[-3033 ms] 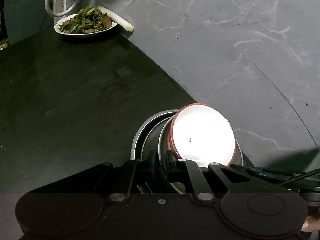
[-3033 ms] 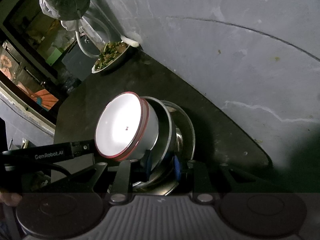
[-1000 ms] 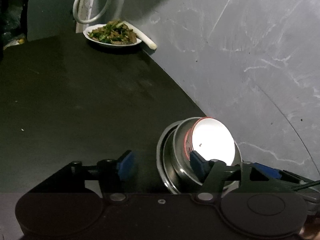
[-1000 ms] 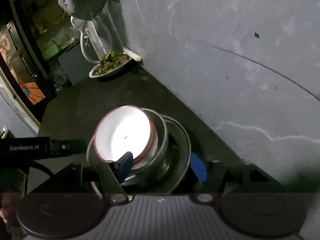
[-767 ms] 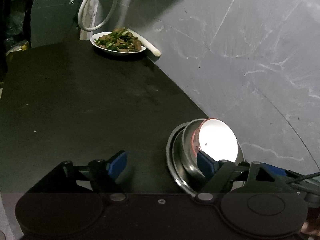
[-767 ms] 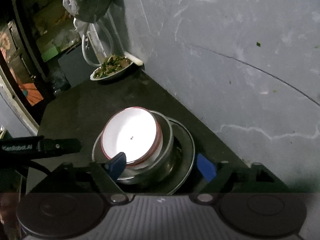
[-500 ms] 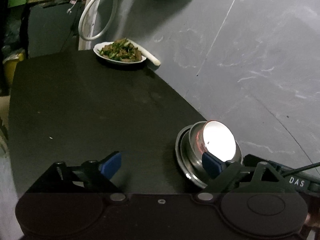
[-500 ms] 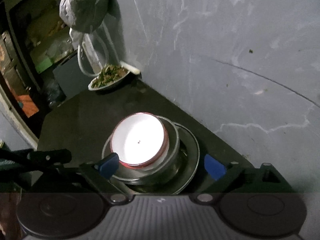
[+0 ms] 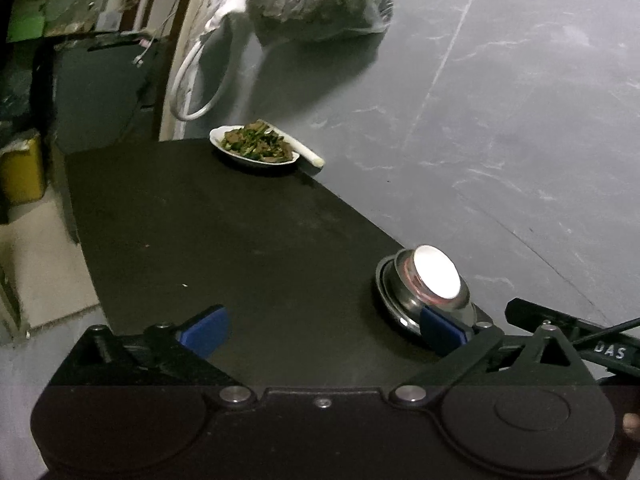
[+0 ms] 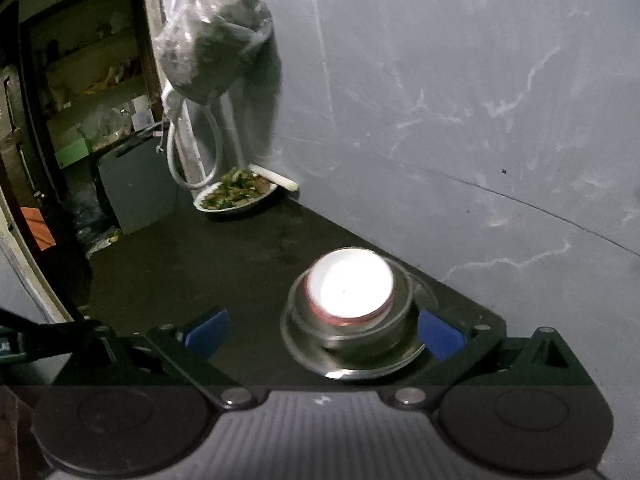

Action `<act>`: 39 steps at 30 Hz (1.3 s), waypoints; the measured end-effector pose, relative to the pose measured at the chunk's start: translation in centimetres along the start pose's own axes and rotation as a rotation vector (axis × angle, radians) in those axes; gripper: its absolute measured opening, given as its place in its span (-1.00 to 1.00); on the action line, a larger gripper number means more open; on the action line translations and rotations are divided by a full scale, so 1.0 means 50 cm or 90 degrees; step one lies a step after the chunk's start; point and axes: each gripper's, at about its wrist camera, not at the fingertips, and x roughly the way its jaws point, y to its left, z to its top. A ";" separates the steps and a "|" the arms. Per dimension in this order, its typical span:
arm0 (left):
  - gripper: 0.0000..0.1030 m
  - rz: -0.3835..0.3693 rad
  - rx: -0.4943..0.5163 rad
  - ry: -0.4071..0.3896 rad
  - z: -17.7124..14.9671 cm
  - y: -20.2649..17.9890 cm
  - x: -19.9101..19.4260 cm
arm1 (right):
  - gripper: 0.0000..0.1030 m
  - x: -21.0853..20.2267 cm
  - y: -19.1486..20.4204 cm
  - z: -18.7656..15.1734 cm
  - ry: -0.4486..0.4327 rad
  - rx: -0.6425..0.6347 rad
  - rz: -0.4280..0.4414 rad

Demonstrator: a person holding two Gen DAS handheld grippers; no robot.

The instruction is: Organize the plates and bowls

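Observation:
A white bowl with a red rim (image 9: 436, 272) (image 10: 350, 282) sits nested in a steel bowl (image 9: 412, 304) (image 10: 402, 300), which rests on a steel plate (image 9: 384, 292) (image 10: 304, 344) on the black table (image 9: 220, 240), close to the grey wall. My left gripper (image 9: 323, 330) hangs back from the stack, jaws opening wide, nothing between them; the stack lies ahead of its right fingertip. My right gripper (image 10: 323, 332) faces the stack, jaws opening; the stack shows between and beyond the blue pads (image 10: 440, 334), untouched.
A white plate of cooked greens and meat (image 9: 256, 148) (image 10: 236, 192) stands at the table's far corner with a white stalk beside it. A filled plastic bag (image 10: 212, 44) and a looped white hose (image 9: 192, 80) hang on the wall above. The floor drops off at the left.
Both grippers let go of the stack, spread their jaws and drew back and upward. The bowls and plate stay nested on the table and look smaller now.

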 end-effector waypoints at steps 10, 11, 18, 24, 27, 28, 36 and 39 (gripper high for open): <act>0.98 0.006 0.082 0.004 -0.058 0.040 -0.065 | 0.99 -0.146 0.080 -0.101 -0.032 0.026 -0.048; 0.98 0.007 0.088 0.001 -0.060 0.042 -0.069 | 0.99 -0.155 0.082 -0.106 -0.035 0.029 -0.053; 0.98 0.012 0.095 0.006 -0.076 0.056 -0.088 | 0.99 -0.189 0.093 -0.133 -0.047 0.042 -0.066; 0.98 0.007 0.096 0.023 -0.089 0.058 -0.086 | 0.99 -0.195 0.097 -0.150 -0.031 0.035 -0.078; 0.98 0.007 0.094 0.027 -0.093 0.055 -0.083 | 0.99 -0.196 0.097 -0.153 -0.021 0.035 -0.082; 0.98 0.006 0.094 0.029 -0.094 0.053 -0.081 | 0.99 -0.196 0.096 -0.154 -0.020 0.033 -0.082; 0.98 0.001 0.100 0.030 -0.100 0.042 -0.081 | 0.99 -0.195 0.094 -0.158 -0.008 0.023 -0.074; 0.98 0.001 0.104 0.030 -0.101 0.039 -0.083 | 0.99 -0.198 0.095 -0.160 -0.007 0.020 -0.072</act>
